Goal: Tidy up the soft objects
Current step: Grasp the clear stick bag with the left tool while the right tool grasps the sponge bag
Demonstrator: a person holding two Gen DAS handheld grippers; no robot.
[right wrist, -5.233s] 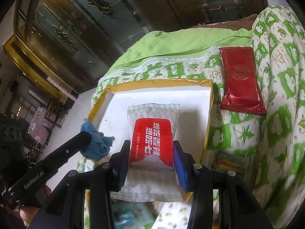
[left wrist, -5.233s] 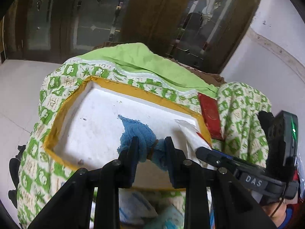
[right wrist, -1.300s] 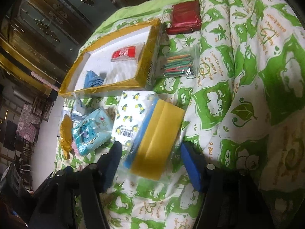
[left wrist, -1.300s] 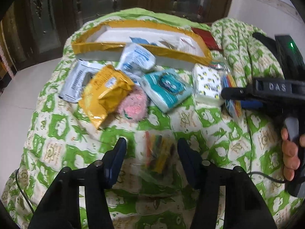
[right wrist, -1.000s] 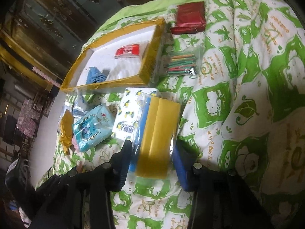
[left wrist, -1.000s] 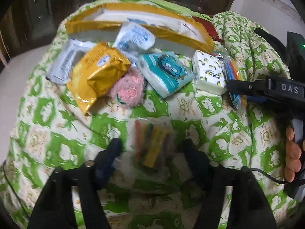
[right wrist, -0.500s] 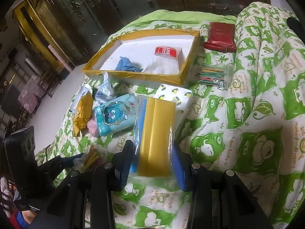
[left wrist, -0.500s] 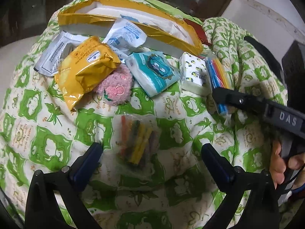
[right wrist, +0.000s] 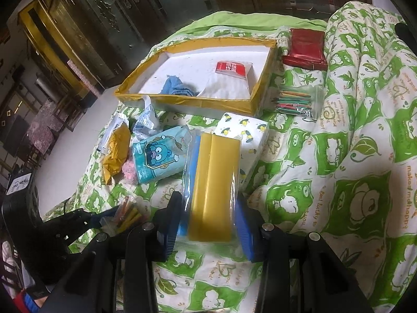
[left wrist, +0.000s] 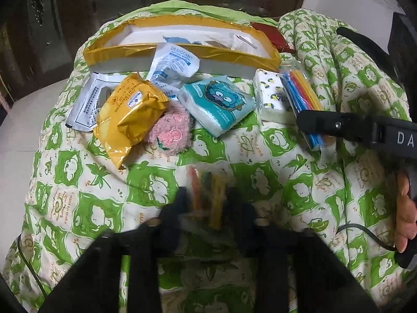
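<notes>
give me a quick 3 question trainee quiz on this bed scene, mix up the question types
1. True or false: the yellow-edged box holds a blue cloth and a red-labelled wipes pack.
2. Multiple choice: what is between the fingers of the right tool? A) pink plush toy B) clear bag of yellow and blue sponges C) red packet
3. Fill in: the left tool is closing on a small clear bag of coloured ____.

Key: 1 true; 2 B; 3 sticks
</notes>
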